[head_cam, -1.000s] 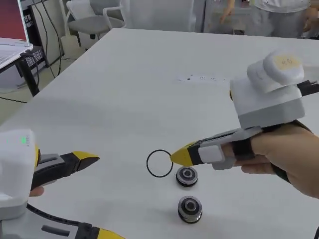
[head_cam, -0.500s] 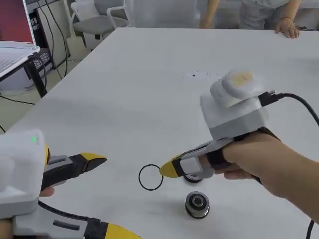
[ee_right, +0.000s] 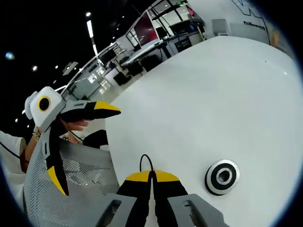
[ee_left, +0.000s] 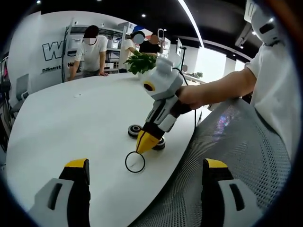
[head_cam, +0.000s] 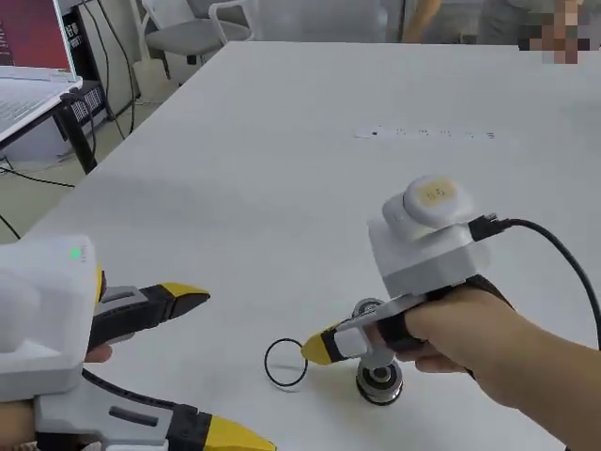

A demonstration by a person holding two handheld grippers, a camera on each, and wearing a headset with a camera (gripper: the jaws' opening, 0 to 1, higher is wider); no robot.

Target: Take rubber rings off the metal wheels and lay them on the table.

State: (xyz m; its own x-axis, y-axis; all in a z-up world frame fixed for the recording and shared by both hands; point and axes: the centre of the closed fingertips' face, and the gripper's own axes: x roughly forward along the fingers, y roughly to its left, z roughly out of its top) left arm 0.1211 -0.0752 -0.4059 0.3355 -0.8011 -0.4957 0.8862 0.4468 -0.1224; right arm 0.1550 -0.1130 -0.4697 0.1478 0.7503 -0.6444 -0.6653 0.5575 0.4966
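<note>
A thin black rubber ring (head_cam: pixel 285 363) lies flat at table level, its right edge pinched in the yellow tips of my right gripper (head_cam: pixel 315 349), which is shut on it. In the right gripper view the ring (ee_right: pixel 145 161) loops out from between the closed tips (ee_right: pixel 151 174). Two metal wheels sit just right of the ring: one (head_cam: pixel 380 382) by the hand, one (head_cam: pixel 367 307) partly hidden behind the gripper. My left gripper (head_cam: pixel 211 368) hovers at the lower left, wide open and holding nothing. From it I see the ring (ee_left: pixel 135 162) and both wheels (ee_left: pixel 135 131).
The white table (head_cam: pixel 310 160) stretches far ahead. Its near edge runs close to the ring. A cable (head_cam: pixel 554 254) trails from the right gripper. Office chairs (head_cam: pixel 188 23) and a desk stand at the far left, with people beyond the far end.
My right gripper has drawn the ring toward me, away from the two wheels. The head camera has tilted and moved. The left gripper has stayed open in place.
</note>
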